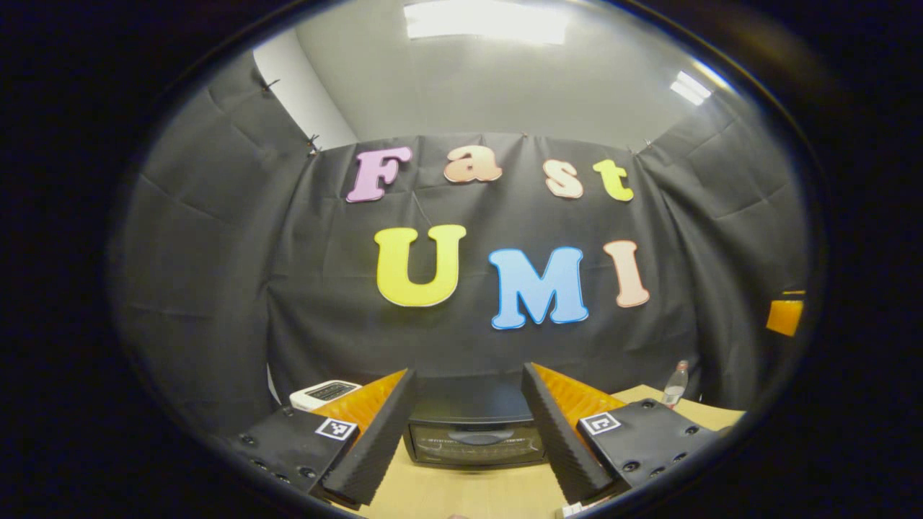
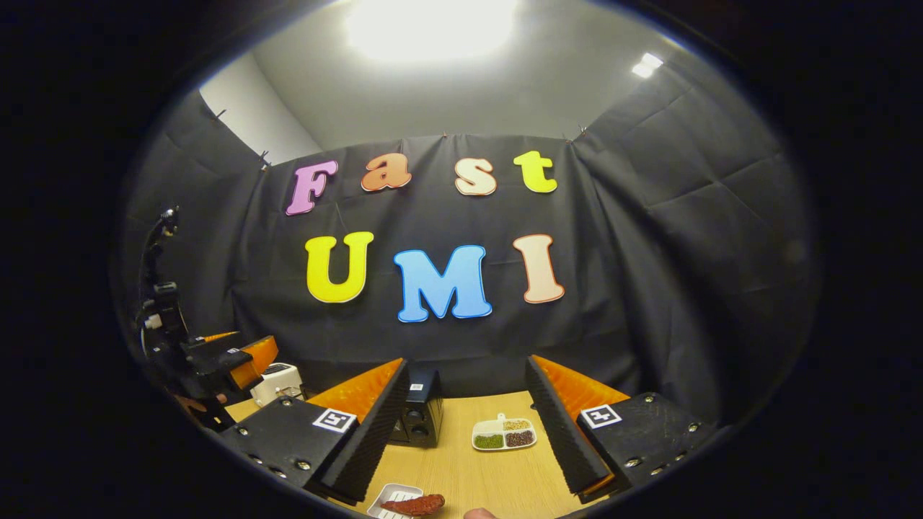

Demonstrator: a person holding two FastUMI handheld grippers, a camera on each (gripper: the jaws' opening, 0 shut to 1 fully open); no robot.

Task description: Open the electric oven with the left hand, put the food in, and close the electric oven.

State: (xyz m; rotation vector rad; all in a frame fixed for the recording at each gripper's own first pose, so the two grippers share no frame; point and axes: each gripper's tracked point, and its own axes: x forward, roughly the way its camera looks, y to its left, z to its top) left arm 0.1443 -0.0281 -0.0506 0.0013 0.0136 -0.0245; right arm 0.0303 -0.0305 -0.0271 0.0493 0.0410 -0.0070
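A black electric oven (image 1: pixel 472 429) stands on the wooden table, door shut, straight ahead between the fingers of my left gripper (image 1: pixel 467 440), which is open and well short of it. In the right gripper view the oven (image 2: pixel 418 414) is partly hidden behind a finger. The food, a reddish-brown sausage-like piece (image 2: pixel 414 504), lies on a small white tray (image 2: pixel 393 499) at the table's near edge. My right gripper (image 2: pixel 467 432) hangs open above the table, holding nothing. The left gripper (image 2: pixel 231 364) also appears at far left in that view.
A white divided dish (image 2: pixel 504 433) with green, brown and dark grains sits mid-table. A white appliance (image 1: pixel 324 393) stands left of the oven. A small clear bottle (image 1: pixel 675 386) stands at the table's back right. An orange object (image 1: pixel 784 316) hangs at the right.
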